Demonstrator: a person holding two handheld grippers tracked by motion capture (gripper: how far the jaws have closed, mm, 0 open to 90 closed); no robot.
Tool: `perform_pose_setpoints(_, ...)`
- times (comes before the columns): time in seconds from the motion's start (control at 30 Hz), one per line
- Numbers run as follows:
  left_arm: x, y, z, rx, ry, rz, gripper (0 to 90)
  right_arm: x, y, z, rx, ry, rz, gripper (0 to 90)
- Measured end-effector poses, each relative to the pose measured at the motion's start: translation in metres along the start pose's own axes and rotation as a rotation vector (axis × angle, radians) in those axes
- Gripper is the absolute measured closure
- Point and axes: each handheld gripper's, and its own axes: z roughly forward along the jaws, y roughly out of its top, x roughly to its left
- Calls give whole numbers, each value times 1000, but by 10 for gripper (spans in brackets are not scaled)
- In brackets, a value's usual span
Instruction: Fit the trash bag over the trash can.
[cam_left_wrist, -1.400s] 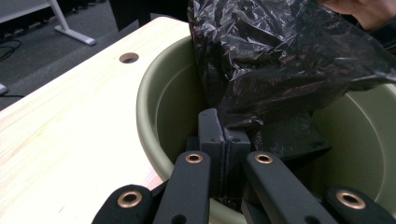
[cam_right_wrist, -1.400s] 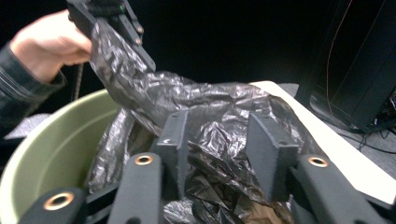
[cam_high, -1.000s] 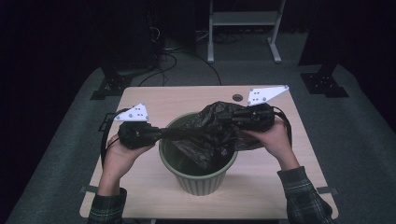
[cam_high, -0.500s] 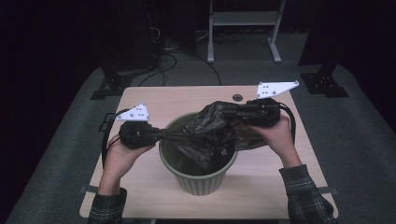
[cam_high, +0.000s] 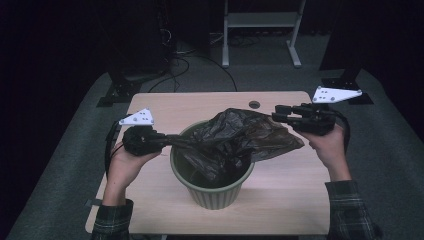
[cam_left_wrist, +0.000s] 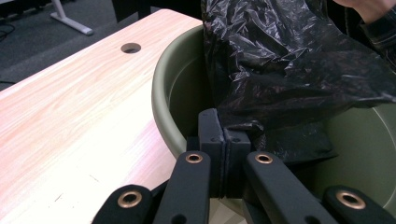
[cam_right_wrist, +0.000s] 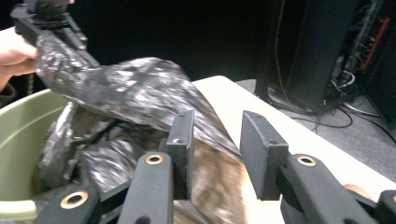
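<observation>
A crumpled black plastic bag (cam_high: 235, 135) (cam_left_wrist: 289, 60) (cam_right_wrist: 126, 93) lies partly inside a round green bin (cam_high: 215, 192) (cam_left_wrist: 161, 93) (cam_right_wrist: 18, 121) on the wooden table (cam_high: 165, 107). Its right side spills over the bin's rim onto the tabletop. My left gripper (cam_high: 172, 141) (cam_left_wrist: 223, 135) is shut on the bag's edge at the bin's left rim. My right gripper (cam_high: 277, 114) (cam_right_wrist: 215, 140) hovers to the right of the bag. Its jaws have just been opening and stand apart, with no pad pressing on the bag, which lies beyond and below them.
A round cable hole (cam_high: 254, 104) (cam_left_wrist: 130, 47) sits near the table's far edge. Beyond the table are a white stand's legs (cam_high: 260, 30), dark equipment (cam_right_wrist: 322, 51) and cables on the floor. Bare tabletop lies in front of the bin and at the far left.
My right gripper has let go of the bag, opened and pulled away to the right. The bag's right side now drapes loose over the rim. The left gripper has kept still.
</observation>
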Motion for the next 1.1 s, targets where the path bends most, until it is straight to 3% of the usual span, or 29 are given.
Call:
perform_pose_setpoints(0.23, 1, 0, -3, 1, 3, 2, 894, -14, -11, 17, 56, 24, 9, 621)
perform_pose_setpoints(0.3, 2, -1, -4, 1, 6, 3, 894, -18, -12, 25, 66, 25, 24, 799)
perform_pose_setpoints(0.37, 3, -3, -5, 2, 7, 0, 894, -20, -12, 28, 51, 26, 32, 900)
perform_pose_setpoints(0.53, 7, -9, -10, -10, 20, -14, 854, -24, -3, 40, 33, 26, 60, 900)
perform_pose_setpoints(0.57, 7, -9, -11, -14, 26, -8, 819, -24, -2, 42, 35, 26, 60, 900)
perform_pose_setpoints(0.73, 2, -1, -26, -113, 78, 38, 424, -17, 7, 53, 44, 23, 48, 900)
perform_pose_setpoints(0.83, 2, 8, -40, -152, 106, 48, 356, -14, 9, 54, 52, 22, 32, 900)
perform_pose_setpoints(1.0, 0, 23, -54, -177, 144, 73, 252, -11, 11, 51, 51, 10, 21, 900)
perform_pose_setpoints(1.1, 0, 23, -60, -193, 160, 77, 244, -12, 11, 46, 53, -3, 20, 900)
